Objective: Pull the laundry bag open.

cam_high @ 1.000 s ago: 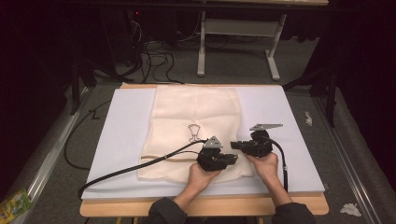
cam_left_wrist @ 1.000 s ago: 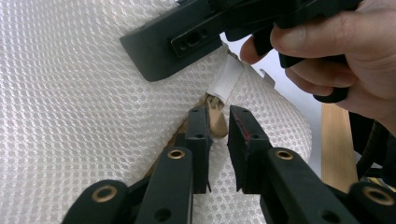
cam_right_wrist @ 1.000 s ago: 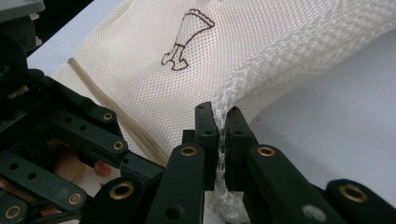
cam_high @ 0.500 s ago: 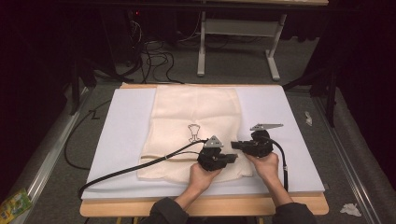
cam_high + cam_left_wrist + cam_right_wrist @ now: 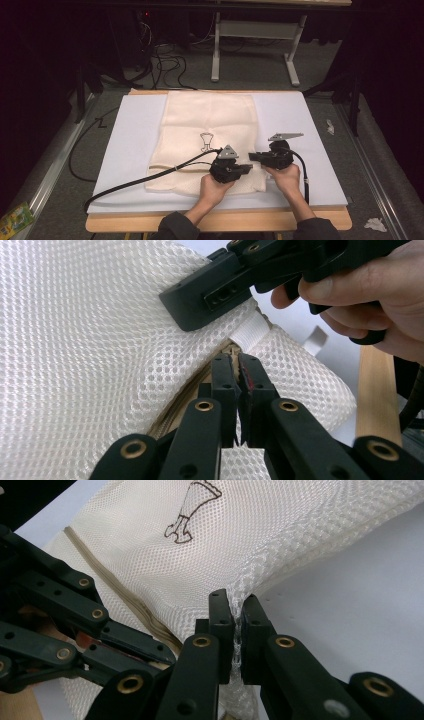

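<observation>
A cream mesh bag (image 5: 210,120) with a small dark printed figure (image 5: 206,141) lies flat on a white board (image 5: 310,125). My left gripper (image 5: 249,167) sits at the bag's near right corner. In the left gripper view its jaws are shut on the tan zipper (image 5: 200,385) just below a white fabric tab (image 5: 250,332). My right gripper (image 5: 251,157) faces it from the right. In the right gripper view it (image 5: 237,607) is shut on a pinched fold of the mesh bag (image 5: 280,540) at its edge. The two grippers almost touch.
The white board rests on a wooden table (image 5: 240,222) whose edge runs along the front. A black cable (image 5: 145,179) trails left from the left gripper across the bag. Cables and a metal table frame (image 5: 255,30) lie on the floor beyond.
</observation>
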A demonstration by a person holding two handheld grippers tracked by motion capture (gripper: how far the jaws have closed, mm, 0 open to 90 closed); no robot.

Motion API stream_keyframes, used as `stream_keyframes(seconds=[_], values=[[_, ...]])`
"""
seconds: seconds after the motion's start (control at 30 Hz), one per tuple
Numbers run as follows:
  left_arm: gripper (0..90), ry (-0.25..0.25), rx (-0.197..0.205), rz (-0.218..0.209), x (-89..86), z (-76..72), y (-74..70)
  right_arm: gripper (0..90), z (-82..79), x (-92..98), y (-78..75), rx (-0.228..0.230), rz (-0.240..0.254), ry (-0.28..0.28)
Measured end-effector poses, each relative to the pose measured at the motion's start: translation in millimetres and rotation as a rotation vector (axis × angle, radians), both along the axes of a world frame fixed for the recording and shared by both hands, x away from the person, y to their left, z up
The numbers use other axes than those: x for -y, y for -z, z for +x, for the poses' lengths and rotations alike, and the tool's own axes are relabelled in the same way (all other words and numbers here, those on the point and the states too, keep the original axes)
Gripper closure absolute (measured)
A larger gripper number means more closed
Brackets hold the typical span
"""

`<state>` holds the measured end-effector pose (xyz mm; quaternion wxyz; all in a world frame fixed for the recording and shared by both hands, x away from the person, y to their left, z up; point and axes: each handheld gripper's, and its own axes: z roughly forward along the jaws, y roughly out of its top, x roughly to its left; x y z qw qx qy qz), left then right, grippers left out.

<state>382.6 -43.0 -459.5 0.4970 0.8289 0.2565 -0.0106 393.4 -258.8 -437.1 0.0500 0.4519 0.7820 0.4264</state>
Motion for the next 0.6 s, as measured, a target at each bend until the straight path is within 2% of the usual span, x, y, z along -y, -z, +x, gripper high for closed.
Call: stream_keyframes(seconds=[0.3,0.6], values=[[87.2,-0.003,0.021,0.028,-2.2,-1.8,-3.4,88.3,-0.3,1.1,1.6,-0.002,-0.006,-0.006],[87.3,-0.013,-0.004,0.051,-0.9,-0.1,-0.6,88.4,-0.4,-0.4,0.6,0.005,0.002,-0.011]])
